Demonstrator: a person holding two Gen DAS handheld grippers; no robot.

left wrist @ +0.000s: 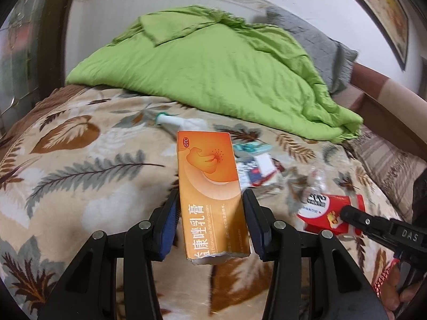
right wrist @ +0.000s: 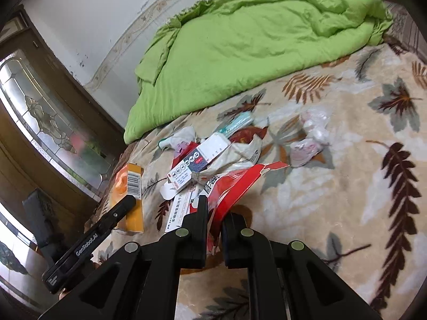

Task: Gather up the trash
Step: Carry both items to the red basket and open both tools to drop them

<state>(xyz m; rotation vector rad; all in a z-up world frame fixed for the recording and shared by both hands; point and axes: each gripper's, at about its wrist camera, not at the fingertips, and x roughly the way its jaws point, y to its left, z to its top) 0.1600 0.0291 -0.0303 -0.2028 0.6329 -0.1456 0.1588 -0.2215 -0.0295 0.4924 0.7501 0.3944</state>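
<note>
An orange medicine box (left wrist: 210, 186) stands upright between the blue pads of my left gripper (left wrist: 210, 210), which is shut on its lower half, lifted off the leaf-patterned blanket (left wrist: 88, 176). In the right wrist view my right gripper (right wrist: 216, 213) is shut on a torn, flattened red carton (right wrist: 234, 184), also raised above the blanket. The red carton (left wrist: 320, 208) and the right gripper (left wrist: 345, 212) appear at the right of the left wrist view. The left gripper (right wrist: 128, 204) with the orange box (right wrist: 134, 213) shows at the left of the right wrist view.
More litter lies on the bed: a white and blue box (right wrist: 197, 160), a teal pack (right wrist: 237, 122), a white tube (left wrist: 170, 120) and crumpled clear plastic (right wrist: 312, 130). A green quilt (left wrist: 213, 66) covers the far half. A glass-panelled door (right wrist: 40, 112) stands at the left.
</note>
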